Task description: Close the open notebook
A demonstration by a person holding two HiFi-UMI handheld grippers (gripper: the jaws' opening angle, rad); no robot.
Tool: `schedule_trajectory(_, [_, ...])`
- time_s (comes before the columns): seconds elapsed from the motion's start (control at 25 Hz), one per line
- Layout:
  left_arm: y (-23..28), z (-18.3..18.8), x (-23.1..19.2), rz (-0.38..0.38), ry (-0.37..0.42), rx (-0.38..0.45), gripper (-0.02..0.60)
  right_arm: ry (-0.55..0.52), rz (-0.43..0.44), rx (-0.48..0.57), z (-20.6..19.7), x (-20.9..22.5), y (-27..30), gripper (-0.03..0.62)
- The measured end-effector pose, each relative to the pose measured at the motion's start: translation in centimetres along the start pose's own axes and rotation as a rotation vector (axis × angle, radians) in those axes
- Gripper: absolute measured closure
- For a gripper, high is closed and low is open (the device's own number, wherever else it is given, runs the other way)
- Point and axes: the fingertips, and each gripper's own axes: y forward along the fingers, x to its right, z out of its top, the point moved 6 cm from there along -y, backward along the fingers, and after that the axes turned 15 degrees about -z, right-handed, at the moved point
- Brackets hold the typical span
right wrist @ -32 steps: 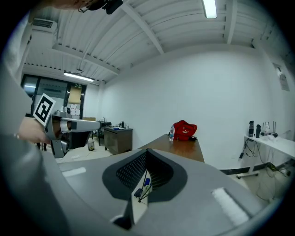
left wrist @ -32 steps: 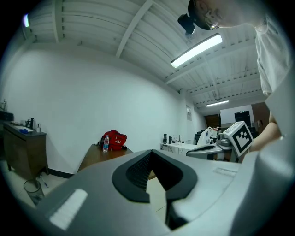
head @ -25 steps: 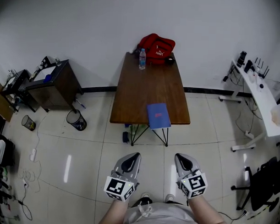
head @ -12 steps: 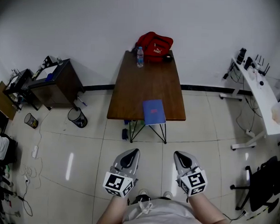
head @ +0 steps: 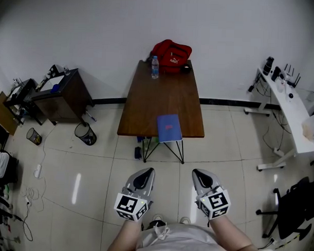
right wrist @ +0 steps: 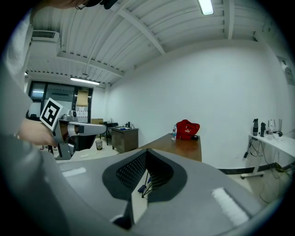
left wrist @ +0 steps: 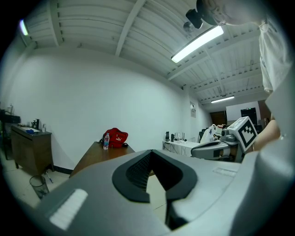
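A blue notebook (head: pixel 168 128) lies at the near edge of the brown table (head: pixel 147 106), slightly overhanging it, with one flat blue cover facing up. Both grippers hang over the tiled floor close to the person's body, well short of the table. My left gripper (head: pixel 146 171) is shut with nothing in it. So is my right gripper (head: pixel 199 173), a little to its right. In the left gripper view my own jaws (left wrist: pixel 154 173) meet, with the table (left wrist: pixel 99 154) far ahead. The right gripper view shows that gripper's jaws (right wrist: pixel 146 177) together too.
A red bag (head: pixel 171 55) and a water bottle (head: pixel 154 67) stand at the table's far end by the wall. A dark cabinet (head: pixel 65 91) and a bin (head: pixel 85 134) are on the left. At the right are a white desk (head: pixel 288 109) and an office chair (head: pixel 293 204).
The table and notebook have drifted slightly up and left in the head view and look a bit smaller. Both grippers stayed shut near the body, shifting slightly.
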Motion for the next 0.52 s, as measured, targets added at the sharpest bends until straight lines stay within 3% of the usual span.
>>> schedule_trajectory(0.52, [0.65,0.14,-0.26,0.004,-0.011,0.001,0.575,-0.022,-0.001,0.006,0.71,0.88,0.52,0.591])
